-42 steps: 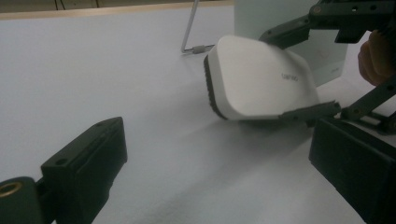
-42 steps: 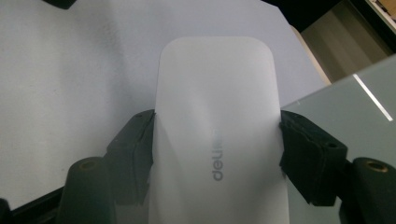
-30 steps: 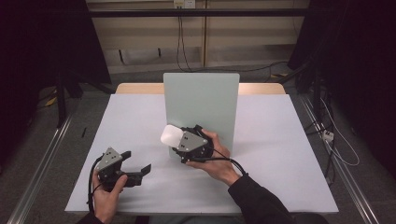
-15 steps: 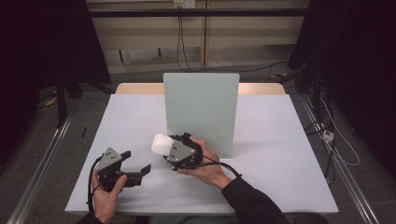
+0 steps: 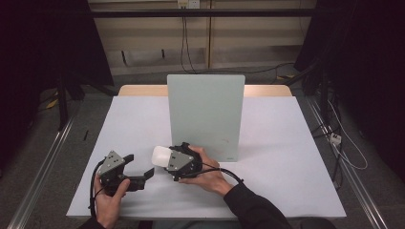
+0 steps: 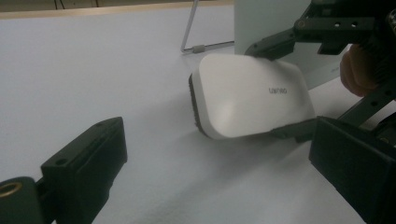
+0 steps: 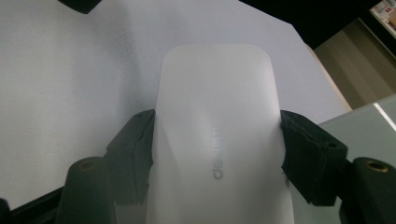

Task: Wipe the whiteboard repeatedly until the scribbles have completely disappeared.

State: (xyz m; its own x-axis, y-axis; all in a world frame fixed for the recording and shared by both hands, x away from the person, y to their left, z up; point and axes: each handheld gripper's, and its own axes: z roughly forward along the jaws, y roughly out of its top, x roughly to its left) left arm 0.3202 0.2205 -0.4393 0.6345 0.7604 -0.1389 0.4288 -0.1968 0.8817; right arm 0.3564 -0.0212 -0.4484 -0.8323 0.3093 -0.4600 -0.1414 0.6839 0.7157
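Observation:
A white board eraser [image 5: 160,155] with a dark felt face is clamped by its two long sides in my right gripper [image 5: 168,161], which is shut on it. In the right gripper view the eraser [image 7: 217,116] fills the gap between the pads of that gripper [image 7: 217,154]. From the left gripper view the eraser [image 6: 252,98] stands on edge, low over the white table, felt side turned left. My left gripper [image 5: 139,166] rests on the table just left of it, open, with nothing between its jaws [image 6: 219,186].
An upright pale green board [image 5: 205,114] on a wire stand rises behind the right hand, mid-table. The white tabletop [image 5: 286,157] stretches right and left of it. Cables trail from both grippers toward the near edge.
My right gripper has carried the eraser left and down, away from the board's face toward the left gripper. The left gripper has stayed put.

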